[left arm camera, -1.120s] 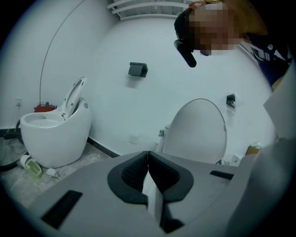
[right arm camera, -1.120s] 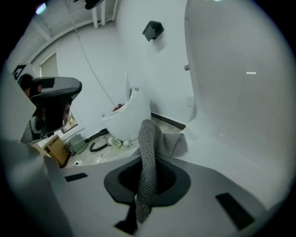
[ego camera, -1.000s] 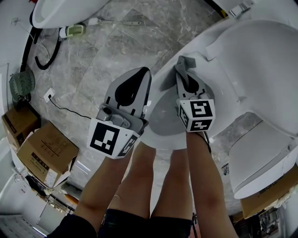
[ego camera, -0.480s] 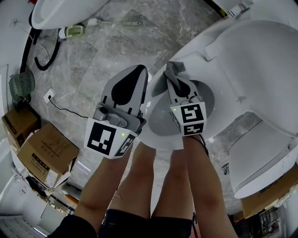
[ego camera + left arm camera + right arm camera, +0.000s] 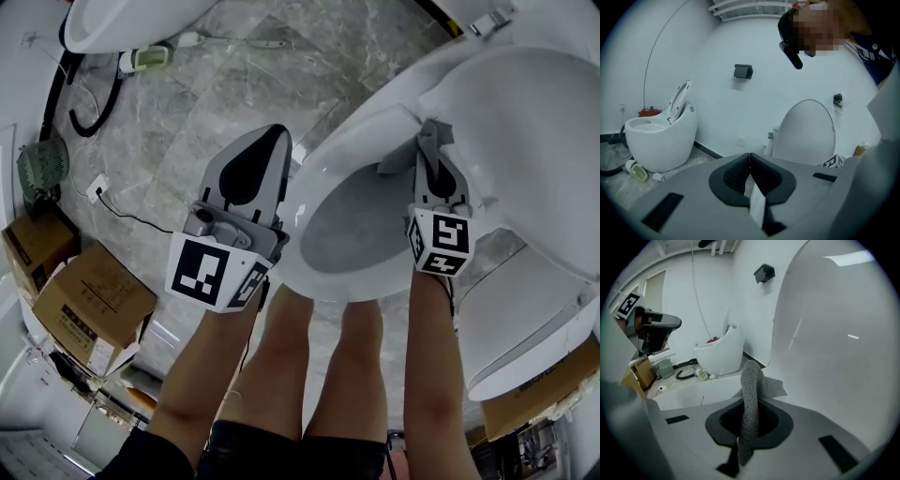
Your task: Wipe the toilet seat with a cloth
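The white toilet seat rings a grey bowl, with the lid raised at the right. My right gripper is shut on a grey knitted cloth, pressed to the seat's back right part beside the lid. In the right gripper view the cloth stands up between the jaws of that gripper and folds onto the seat. My left gripper hangs over the floor just left of the seat. Its jaws meet with nothing in them, as the left gripper view of it also shows.
A second toilet stands at the far left, with a black hose and a cable on the marble floor. Cardboard boxes sit at the left. Another toilet is close on the right. The person's legs stand before the bowl.
My right gripper has carried the cloth from the seat's left rim across to its back right side near the lid. The left gripper has hardly moved.
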Action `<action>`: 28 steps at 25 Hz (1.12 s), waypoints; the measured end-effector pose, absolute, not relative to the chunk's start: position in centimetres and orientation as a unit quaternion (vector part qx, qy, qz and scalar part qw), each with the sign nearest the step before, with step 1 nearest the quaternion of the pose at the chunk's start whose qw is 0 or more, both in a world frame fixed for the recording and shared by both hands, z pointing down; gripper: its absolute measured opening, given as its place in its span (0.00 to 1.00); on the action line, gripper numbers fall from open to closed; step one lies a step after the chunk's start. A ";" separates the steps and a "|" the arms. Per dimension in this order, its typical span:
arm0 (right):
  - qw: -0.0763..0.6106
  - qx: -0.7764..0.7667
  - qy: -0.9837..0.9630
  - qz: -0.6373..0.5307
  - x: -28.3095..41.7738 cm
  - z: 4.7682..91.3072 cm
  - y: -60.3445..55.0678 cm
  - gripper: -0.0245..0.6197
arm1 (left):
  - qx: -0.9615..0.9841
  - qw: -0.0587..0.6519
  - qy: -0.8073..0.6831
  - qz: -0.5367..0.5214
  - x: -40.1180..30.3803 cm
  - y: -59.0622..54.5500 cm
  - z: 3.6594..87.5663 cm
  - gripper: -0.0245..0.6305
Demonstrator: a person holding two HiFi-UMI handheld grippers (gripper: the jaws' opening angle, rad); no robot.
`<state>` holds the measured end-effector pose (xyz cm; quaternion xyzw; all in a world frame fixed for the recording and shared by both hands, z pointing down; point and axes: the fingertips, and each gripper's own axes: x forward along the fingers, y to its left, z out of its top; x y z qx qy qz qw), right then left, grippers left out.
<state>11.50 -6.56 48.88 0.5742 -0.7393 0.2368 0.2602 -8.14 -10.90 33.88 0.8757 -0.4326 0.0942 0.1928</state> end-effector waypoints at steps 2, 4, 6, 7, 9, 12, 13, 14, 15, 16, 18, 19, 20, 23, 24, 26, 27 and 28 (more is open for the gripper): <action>0.272 0.580 -0.735 0.223 12.0 48.7 -6.3 0.08 | 0.875 0.191 -0.435 0.096 -8.5 -11.0 33.9 0.07; 0.284 0.577 -0.737 0.209 11.7 48.8 -6.4 0.08 | 0.874 0.188 -0.437 0.098 -8.9 -11.1 33.9 0.07; 0.292 0.561 -0.748 0.201 10.6 49.0 -6.6 0.08 | 0.874 0.184 -0.439 0.100 -9.3 -11.2 33.9 0.07; 0.295 0.549 -0.756 0.198 9.8 49.2 -6.6 0.08 | 0.873 0.183 -0.440 0.101 -9.4 -11.1 34.0 0.07; 0.300 0.523 -0.775 0.193 7.9 49.4 -6.8 0.08 | 0.872 0.183 -0.442 0.101 -9.7 -11.0 34.1 0.07; 0.289 0.487 -0.799 0.204 4.8 49.5 -6.9 0.08 | 0.870 0.185 -0.446 0.101 -10.4 -10.8 34.3 0.07; 0.283 0.478 -0.804 0.210 3.9 49.6 -6.9 0.08 | 0.869 0.185 -0.447 0.101 -10.6 -10.7 34.3 0.07; 0.278 0.471 -0.809 0.215 3.1 49.7 -6.7 0.08 | 0.869 0.184 -0.448 0.101 -10.8 -10.5 34.3 0.07; 0.272 0.463 -0.814 0.221 2.3 49.7 -6.5 0.08 | 0.868 0.184 -0.449 0.101 -10.9 -10.4 34.3 0.07; 0.267 0.455 -0.819 0.227 1.4 49.7 -6.3 0.08 | 0.868 0.184 -0.450 0.101 -11.0 -10.3 34.3 0.07; 0.256 0.433 -0.831 0.236 -0.6 49.5 -5.6 0.08 | 0.868 0.183 -0.451 0.100 -11.2 -10.1 34.3 0.07; 0.251 0.420 -0.838 0.240 -1.7 49.5 -5.1 0.08 | 0.868 0.183 -0.451 0.100 -11.2 -10.1 34.3 0.07; 0.248 0.405 -0.846 0.242 -2.8 49.4 -4.6 0.08 | 0.868 0.182 -0.451 0.099 -11.3 -10.0 34.2 0.07; 0.243 0.364 -0.863 0.251 -5.5 49.3 -2.4 0.08 | 0.868 0.180 -0.452 0.095 -11.5 -9.7 33.9 0.07; 0.241 0.351 -0.868 0.256 -6.4 49.3 -1.6 0.08 | 0.868 0.180 -0.453 0.094 -11.6 -9.5 33.8 0.07; 0.240 0.320 -0.878 0.263 -8.2 49.3 0.2 0.08 | 0.868 0.180 -0.452 0.094 -11.6 -9.2 33.8 0.07; 0.241 0.301 -0.884 0.264 -9.1 49.3 1.1 0.08 | 0.868 0.181 -0.452 0.094 -11.7 -9.1 33.8 0.07; 0.243 0.280 -0.891 0.263 -10.1 49.3 2.1 0.08 | 0.868 0.181 -0.452 0.094 -11.7 -8.9 33.9 0.07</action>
